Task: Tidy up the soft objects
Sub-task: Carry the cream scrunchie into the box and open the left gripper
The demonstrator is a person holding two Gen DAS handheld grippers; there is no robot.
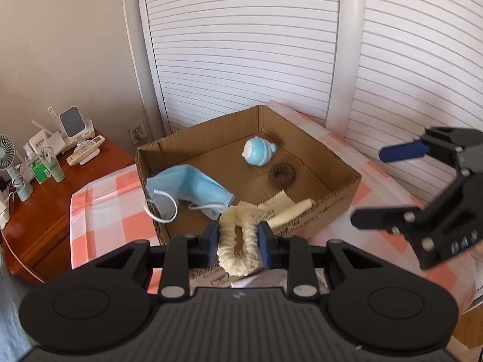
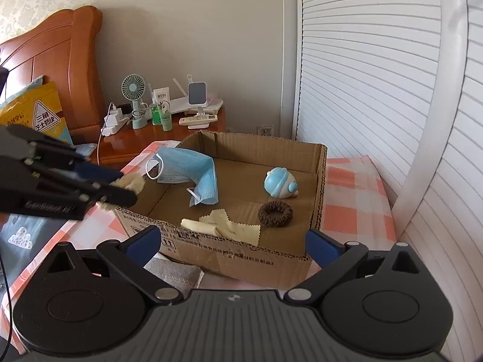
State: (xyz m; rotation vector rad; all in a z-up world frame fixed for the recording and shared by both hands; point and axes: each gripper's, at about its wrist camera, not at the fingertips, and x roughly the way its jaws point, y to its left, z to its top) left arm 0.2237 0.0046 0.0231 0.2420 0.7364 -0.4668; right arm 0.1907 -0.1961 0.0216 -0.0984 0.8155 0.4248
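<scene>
Cream scrunchie [image 1: 238,242] sits clamped in the left gripper [image 1: 238,246] at lower centre, just short of the cardboard box's [image 1: 338,199] near wall, loop lengthwise toward it. Right gripper [image 2: 232,246], released and empty, hovers at the same wall.

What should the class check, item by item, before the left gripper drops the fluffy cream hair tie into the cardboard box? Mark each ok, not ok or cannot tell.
1. Grip: left gripper is shut on the cream hair tie, pads pressing both sides: ok.
2. Position: whether the tie is past the cardboard box near wall cannot be judged from either view: cannot tell.
3. Landing spot: bare floor shows between the blue face mask and the brown hair tie: ok.
4. Right gripper is open, empty and outside the box: ok.
5. Yellow cloth lies close to the near wall, likely under the drop: not ok.
</scene>
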